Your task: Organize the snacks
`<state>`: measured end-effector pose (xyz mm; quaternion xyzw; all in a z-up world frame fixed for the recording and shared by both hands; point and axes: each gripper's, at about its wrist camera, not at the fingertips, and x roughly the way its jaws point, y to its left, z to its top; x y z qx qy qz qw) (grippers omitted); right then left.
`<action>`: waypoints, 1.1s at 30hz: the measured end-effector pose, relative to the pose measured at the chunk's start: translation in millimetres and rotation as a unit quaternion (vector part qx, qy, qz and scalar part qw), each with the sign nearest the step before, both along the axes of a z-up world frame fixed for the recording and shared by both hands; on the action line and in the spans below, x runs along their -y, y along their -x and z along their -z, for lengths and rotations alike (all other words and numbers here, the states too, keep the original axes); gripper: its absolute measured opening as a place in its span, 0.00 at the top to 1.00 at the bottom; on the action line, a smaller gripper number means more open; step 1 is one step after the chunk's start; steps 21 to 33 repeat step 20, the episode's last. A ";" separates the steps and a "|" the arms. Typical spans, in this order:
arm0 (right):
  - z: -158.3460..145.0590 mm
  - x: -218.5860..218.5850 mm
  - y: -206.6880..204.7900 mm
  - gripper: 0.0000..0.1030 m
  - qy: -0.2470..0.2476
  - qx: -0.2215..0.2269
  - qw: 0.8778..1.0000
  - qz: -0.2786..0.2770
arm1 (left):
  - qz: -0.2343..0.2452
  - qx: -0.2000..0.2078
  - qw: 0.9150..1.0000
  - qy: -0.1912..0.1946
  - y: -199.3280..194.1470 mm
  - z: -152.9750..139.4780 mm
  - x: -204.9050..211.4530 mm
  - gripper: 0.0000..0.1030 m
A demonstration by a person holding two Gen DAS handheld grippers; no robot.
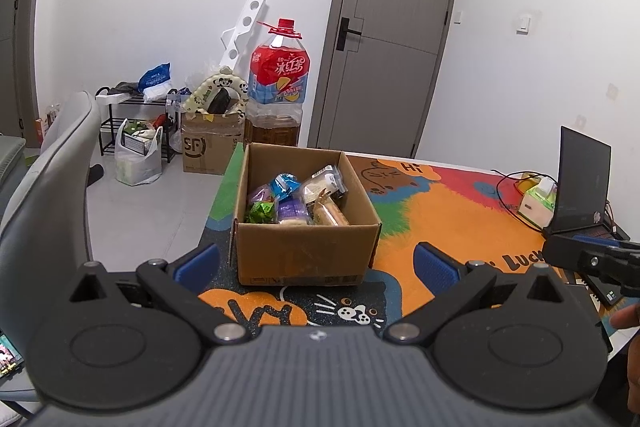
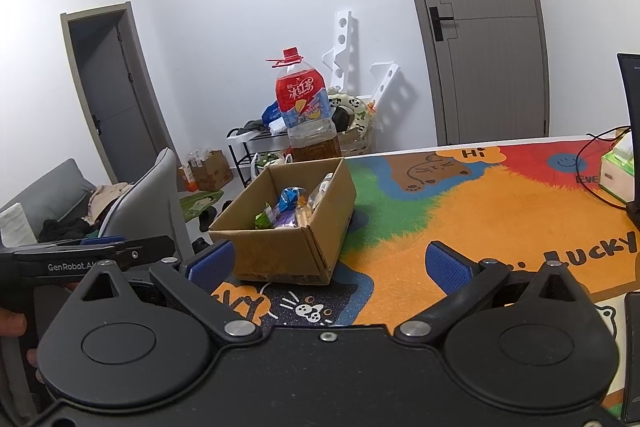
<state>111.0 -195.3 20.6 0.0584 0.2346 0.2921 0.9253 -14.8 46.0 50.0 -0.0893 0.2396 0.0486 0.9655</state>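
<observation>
An open cardboard box [image 1: 304,251] stands on the colourful table mat [image 1: 460,219]. It holds several wrapped snacks [image 1: 296,199]: green, blue, purple and clear packets. My left gripper [image 1: 316,259] is open and empty, just short of the box's near wall. In the right wrist view the box [image 2: 280,251] sits ahead to the left with the snacks [image 2: 292,211] inside. My right gripper [image 2: 328,263] is open and empty, to the right of the box's near corner. The left gripper's body [image 2: 92,255] shows at the left edge.
A large red-labelled tea bottle [image 1: 278,83] stands behind the box at the table's far edge. A laptop [image 1: 580,183], a tissue box [image 1: 538,201] and cables lie at the right. A grey chair [image 1: 52,179] stands left of the table.
</observation>
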 end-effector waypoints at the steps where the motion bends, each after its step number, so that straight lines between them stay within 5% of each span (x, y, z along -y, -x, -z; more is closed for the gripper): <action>1: 0.0 0.1 -0.1 0.00 0.000 0.000 1.000 0.000 | 0.000 0.000 1.000 0.000 0.3 0.0 0.0 0.00; 33: 2.4 -1.1 -0.4 0.00 0.003 -0.005 1.000 0.002 | 0.005 -0.006 1.000 -0.003 -0.3 1.6 0.0 0.00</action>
